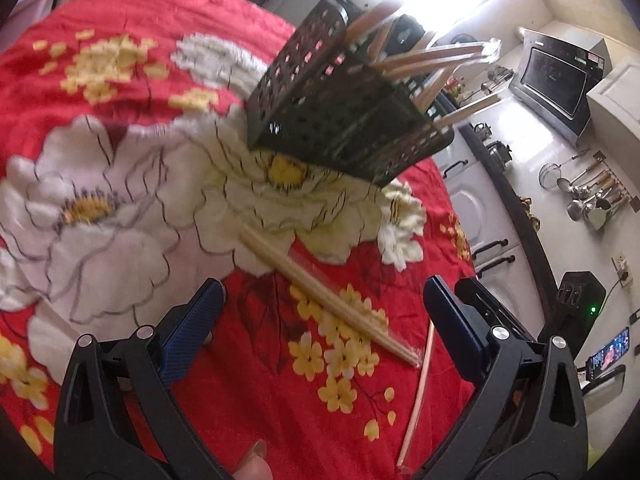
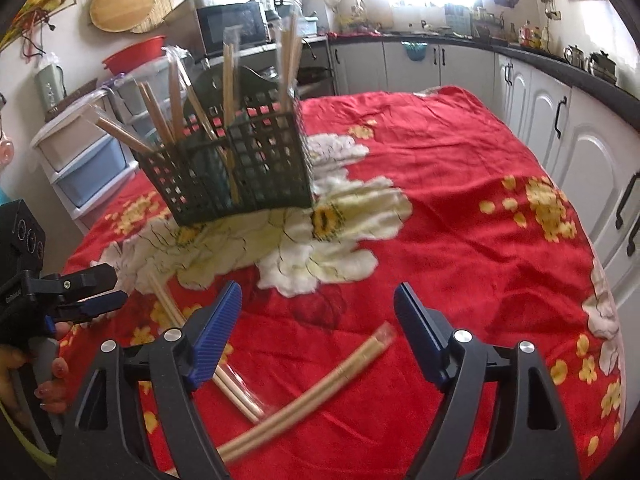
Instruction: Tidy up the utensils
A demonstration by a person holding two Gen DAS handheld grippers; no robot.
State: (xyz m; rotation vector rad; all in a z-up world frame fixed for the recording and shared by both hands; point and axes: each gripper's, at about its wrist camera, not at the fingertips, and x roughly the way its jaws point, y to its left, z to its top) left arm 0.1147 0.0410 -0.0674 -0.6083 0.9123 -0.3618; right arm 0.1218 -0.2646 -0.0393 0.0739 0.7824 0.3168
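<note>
The jaws of both the left gripper (image 1: pixel 320 312) and the right gripper (image 2: pixel 318 326) stand released, holding nothing. On the table (image 2: pixel 460 184) stands the basket (image 2: pixel 236 168); two wrapped chopstick pairs (image 2: pixel 304 392) lie crossed, so one grasp may drag both.

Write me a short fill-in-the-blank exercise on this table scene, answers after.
1. The black basket holds wooden ____.
2. The tablecloth is mostly ____ with big white flowers.
3. Both the left claw and the right claw stand ____ with nothing gripped.
4. The chopstick pair lying before the left claw rests on the ____.

Answers: chopsticks; red; open; tablecloth
</note>
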